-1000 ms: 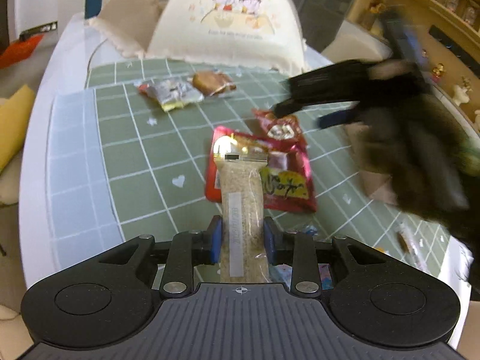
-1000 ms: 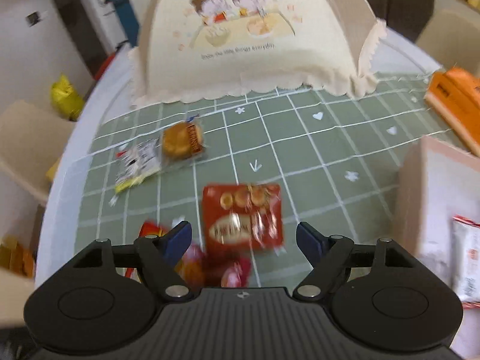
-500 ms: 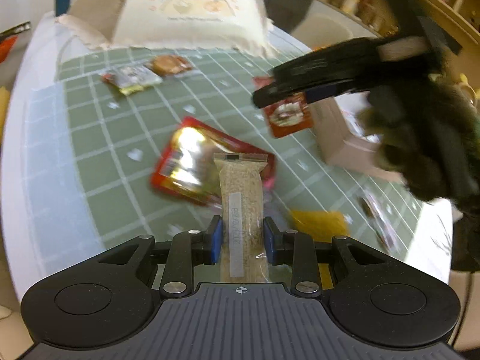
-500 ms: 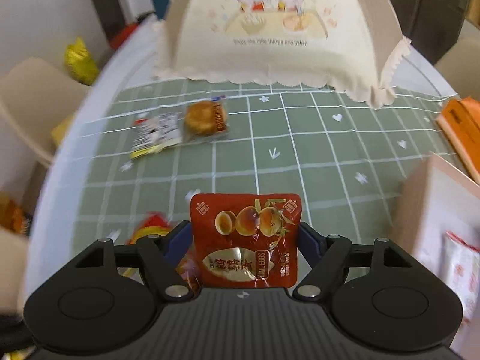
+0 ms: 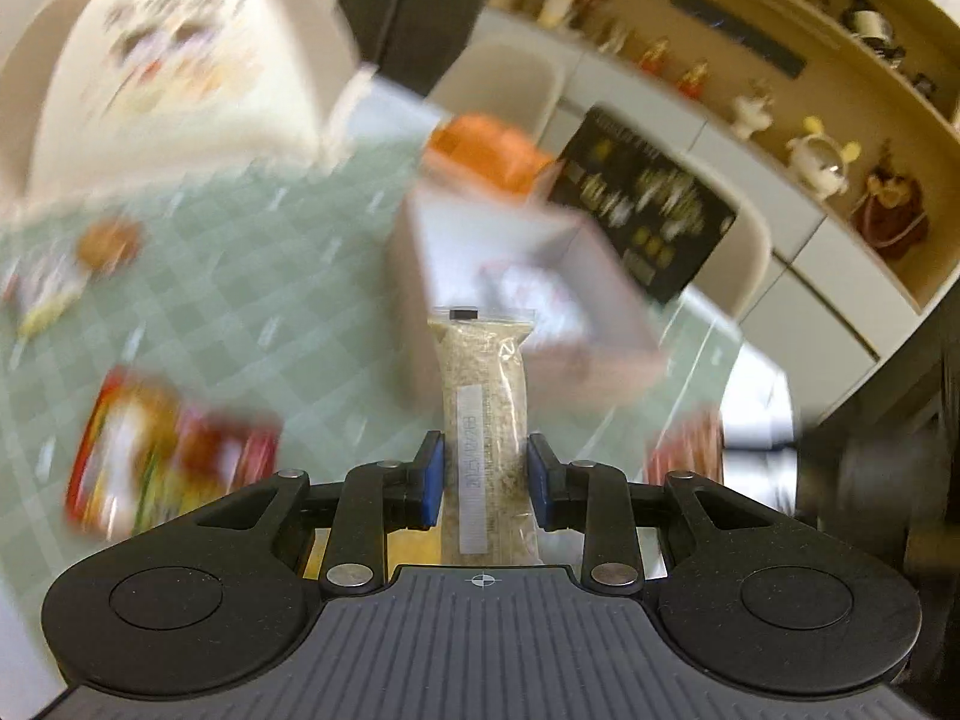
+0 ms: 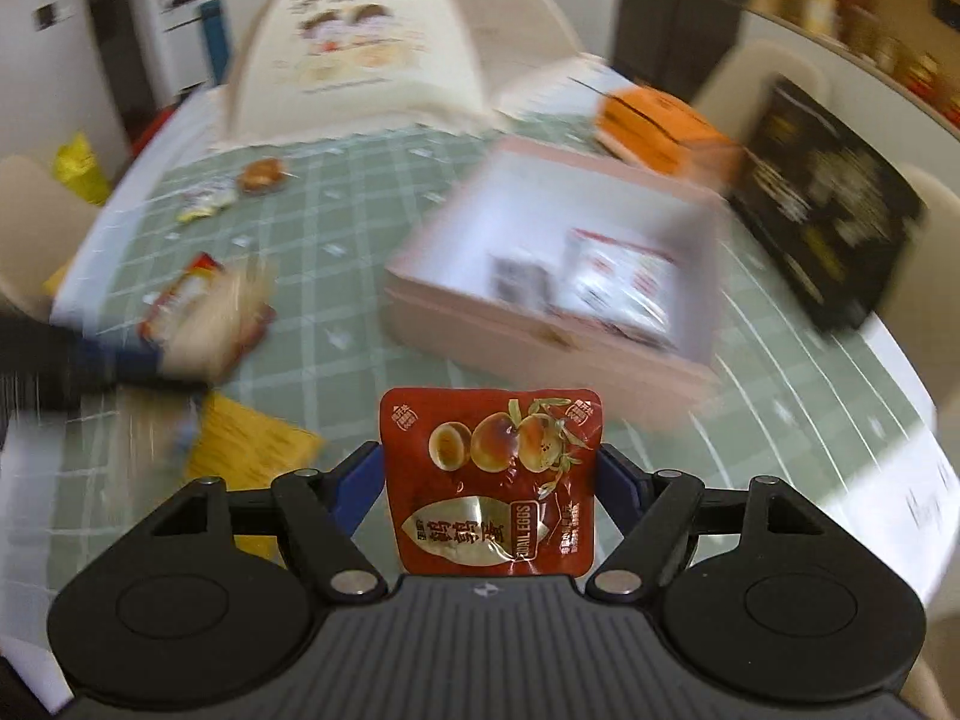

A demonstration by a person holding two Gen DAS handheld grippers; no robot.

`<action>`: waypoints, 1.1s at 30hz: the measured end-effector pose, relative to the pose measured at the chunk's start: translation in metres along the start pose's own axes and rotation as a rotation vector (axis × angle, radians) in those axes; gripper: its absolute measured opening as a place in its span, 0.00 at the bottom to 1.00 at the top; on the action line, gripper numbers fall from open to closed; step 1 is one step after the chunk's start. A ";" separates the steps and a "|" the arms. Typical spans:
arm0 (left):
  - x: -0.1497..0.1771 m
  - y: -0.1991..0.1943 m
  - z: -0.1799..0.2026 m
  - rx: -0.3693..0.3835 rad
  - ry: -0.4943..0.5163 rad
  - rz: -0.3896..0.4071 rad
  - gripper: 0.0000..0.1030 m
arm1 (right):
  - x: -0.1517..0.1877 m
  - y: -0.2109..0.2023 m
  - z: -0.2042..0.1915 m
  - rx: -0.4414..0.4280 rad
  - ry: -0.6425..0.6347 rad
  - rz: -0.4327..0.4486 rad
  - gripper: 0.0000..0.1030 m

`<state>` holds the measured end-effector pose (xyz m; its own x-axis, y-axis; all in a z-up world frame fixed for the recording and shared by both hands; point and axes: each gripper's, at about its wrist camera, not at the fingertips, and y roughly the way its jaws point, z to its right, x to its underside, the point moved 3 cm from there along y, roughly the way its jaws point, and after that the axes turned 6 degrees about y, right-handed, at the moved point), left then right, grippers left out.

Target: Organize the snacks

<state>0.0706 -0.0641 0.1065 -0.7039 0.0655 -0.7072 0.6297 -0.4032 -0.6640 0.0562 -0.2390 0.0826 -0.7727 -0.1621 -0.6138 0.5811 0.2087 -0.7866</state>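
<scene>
Left tool gripping grain stick, right tool gripping quail-egg pouch, pink box rim ahead.

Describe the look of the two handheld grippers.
Both match: the left gripper and the right gripper have a ribbed dark-grey body with a small crosshair mark, round black discs either side, black linkage arms with silver pins, and blue finger pads.

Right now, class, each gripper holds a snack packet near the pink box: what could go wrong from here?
1. The left gripper pinches the long clear grain packet only near its lower end, so it could swing or slip out.
2. The pink box already holds packets, so the red quail egg packet in the right gripper may land on them or catch the rim.
</scene>
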 end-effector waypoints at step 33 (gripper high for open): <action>-0.035 0.032 -0.271 -0.380 -0.274 0.122 0.32 | -0.163 0.088 0.005 0.018 0.068 0.116 0.75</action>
<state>0.2039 0.1681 0.0443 -0.6463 -0.2253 -0.7290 0.7522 -0.0276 -0.6583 0.2346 -0.1986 0.1133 -0.7153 -0.0721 -0.6950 0.6715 0.2045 -0.7123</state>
